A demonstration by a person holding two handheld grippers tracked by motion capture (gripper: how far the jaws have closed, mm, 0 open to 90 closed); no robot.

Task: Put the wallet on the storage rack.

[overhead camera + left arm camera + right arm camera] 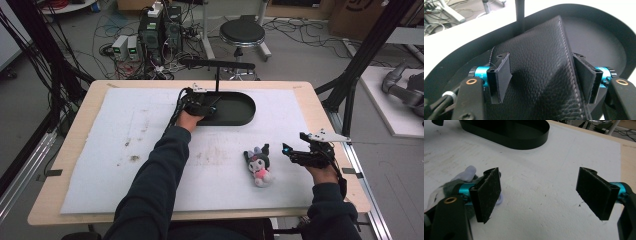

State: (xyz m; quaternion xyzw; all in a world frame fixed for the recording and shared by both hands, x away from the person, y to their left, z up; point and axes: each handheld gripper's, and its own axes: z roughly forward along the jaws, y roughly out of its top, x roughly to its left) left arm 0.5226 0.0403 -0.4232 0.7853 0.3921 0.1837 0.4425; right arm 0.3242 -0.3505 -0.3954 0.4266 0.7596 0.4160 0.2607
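A black leather wallet (541,82) lies sloped inside the black oval tray (240,107), its stitched edge running past the right jaw. My left gripper (202,105) hovers over the tray's left end. In the left gripper view its jaws (541,56) stand apart on either side of the wallet, which reaches under the left pad (502,75). A small grey plush toy (259,165) with black ears and a pink body lies on the white mat. My right gripper (294,143) sits just right of it, open and holding nothing (539,172). The plush (466,173) shows behind its left jaw.
A thin black post (216,80) rises from the tray's back, carrying a horizontal bar (217,64). A white foam mat (125,150) covers the wooden table. A stool (242,33) and cables lie beyond the far edge. Black frame legs stand at both sides.
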